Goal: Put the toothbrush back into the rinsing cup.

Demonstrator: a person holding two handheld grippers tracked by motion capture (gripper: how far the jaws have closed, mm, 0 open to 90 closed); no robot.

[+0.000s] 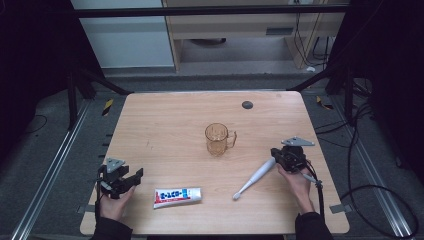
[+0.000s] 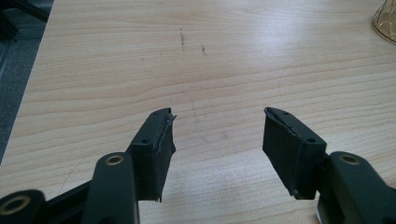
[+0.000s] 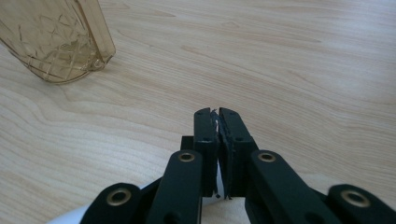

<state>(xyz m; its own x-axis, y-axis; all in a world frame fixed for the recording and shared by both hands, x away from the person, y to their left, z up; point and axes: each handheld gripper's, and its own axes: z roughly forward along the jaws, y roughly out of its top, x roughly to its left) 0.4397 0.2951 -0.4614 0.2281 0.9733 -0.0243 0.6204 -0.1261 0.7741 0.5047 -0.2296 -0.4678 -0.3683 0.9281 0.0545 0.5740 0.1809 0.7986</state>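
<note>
So, using the mug (image 1: 218, 138) as landmark and working from the near edge of the table (image 1: 165, 115) outward. Left gripper (image 1: 131, 179) sat nearest, well to the mug's near-left, held in the person's left hand (image 1: 113, 206); jaws stood wide apart with only bare tabletop between them in the left gripper view (image 2: 217, 140). Toothpaste tube (image 1: 177, 196) lay flat near-left of the mug, just beside the left gripper, not touching it. Toothbrush (image 1: 253, 178) lay slanted near-right of the mug, head (image 1: 236, 196) toward the near edge, handle end running up into the right gripper (image 1: 276, 156). Right gripper's jaws were closed tight together (image 3: 217, 122) on the brush handle; a bit of white showed under them in the right gripper view. Mug stood upright at mid-table, handle toward the right gripper, apart from everything. Past the mug, a small dark round disc (image 1: 247, 104) sat near the far edge.
</note>
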